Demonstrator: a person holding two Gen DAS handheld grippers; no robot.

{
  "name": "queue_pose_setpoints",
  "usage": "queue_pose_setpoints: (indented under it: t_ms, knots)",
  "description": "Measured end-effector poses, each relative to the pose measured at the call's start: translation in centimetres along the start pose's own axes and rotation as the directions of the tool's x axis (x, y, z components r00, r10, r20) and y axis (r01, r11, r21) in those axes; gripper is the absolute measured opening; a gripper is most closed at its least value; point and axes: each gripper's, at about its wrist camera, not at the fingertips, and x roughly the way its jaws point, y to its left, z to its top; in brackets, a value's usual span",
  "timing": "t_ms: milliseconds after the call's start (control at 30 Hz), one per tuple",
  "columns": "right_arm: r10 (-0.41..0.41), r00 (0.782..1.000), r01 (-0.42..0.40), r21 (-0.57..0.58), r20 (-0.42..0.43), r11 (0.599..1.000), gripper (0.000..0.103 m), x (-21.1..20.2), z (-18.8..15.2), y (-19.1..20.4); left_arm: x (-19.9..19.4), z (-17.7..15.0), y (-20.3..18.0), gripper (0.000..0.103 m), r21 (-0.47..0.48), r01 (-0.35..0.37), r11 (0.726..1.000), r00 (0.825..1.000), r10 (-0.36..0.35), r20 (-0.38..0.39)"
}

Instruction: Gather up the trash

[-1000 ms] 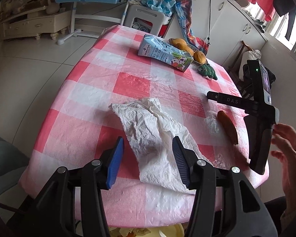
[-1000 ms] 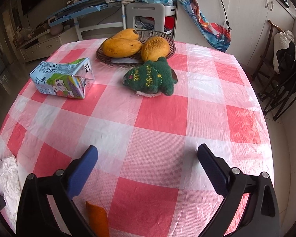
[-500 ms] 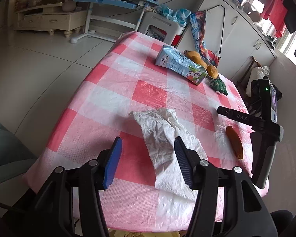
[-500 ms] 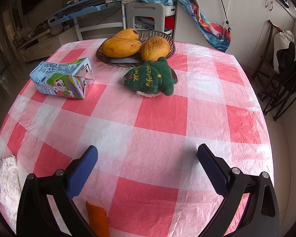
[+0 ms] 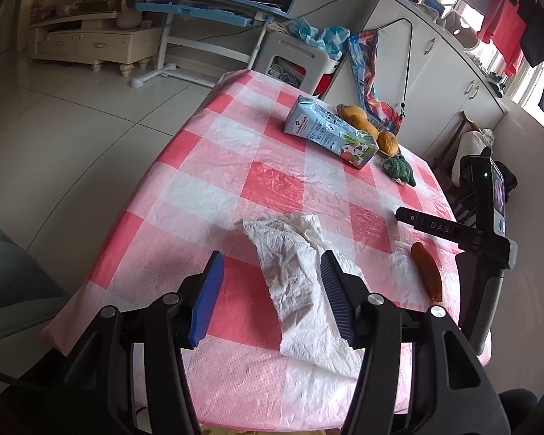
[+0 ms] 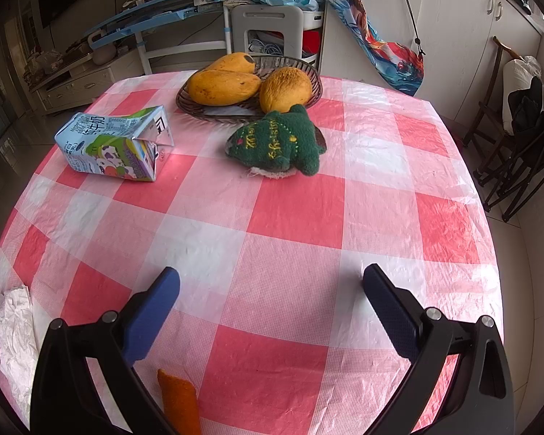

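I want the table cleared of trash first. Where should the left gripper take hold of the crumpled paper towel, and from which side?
Probably the raised, crinkled ridge of the paper towel, approached from above and the near edge. It lies flat and limp on the tablecloth, so only the bunched folds give something to pinch. The left gripper hangs open over it already, one finger above the towel.

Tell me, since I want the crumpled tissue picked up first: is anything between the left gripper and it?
Nothing visible. The crumpled tissue lies flat on the tablecloth directly ahead of the open left gripper.
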Motion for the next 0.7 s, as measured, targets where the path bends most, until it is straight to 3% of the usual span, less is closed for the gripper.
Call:
queue_pose_setpoints:
  t_ms: [700]
  knots:
    - [0.0, 1.0, 0.0, 0.0, 0.0, 1.0, 0.096, 0.1, 0.0, 0.0, -2.0, -1.3, -1.9, 0.062, 0.101, -0.018, 0.995, 0.999, 0.014, 0.036]
